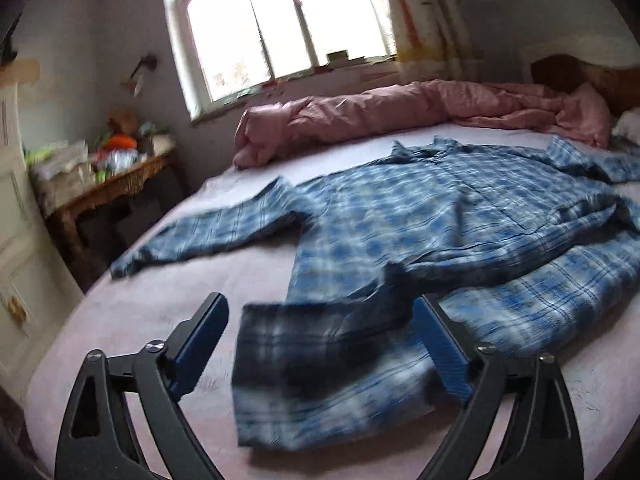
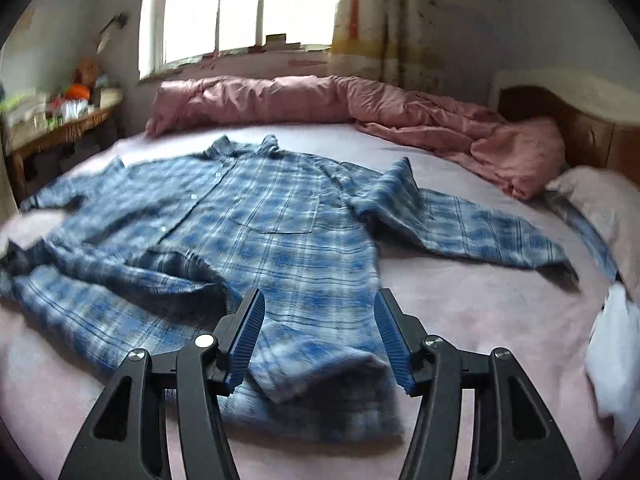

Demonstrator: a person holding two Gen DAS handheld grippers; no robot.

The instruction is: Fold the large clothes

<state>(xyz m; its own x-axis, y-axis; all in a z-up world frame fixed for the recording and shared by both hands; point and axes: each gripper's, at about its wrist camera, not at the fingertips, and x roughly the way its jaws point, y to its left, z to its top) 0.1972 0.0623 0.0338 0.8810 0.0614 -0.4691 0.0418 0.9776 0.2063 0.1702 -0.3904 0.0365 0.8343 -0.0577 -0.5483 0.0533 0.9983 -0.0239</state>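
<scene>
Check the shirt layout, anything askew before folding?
Yes. The plaid shirt lies face up, but its hem is flipped back on itself and one sleeve is bunched across the front; the other sleeve is spread out.

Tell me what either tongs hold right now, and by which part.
Nothing. Both the left tongs and right tongs are open over the shirt's hem, gripping no cloth.

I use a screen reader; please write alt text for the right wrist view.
The open right gripper hovers over the hem of a blue plaid shirt spread face-up on a pink bed, a rumpled pink duvet behind.
</scene>
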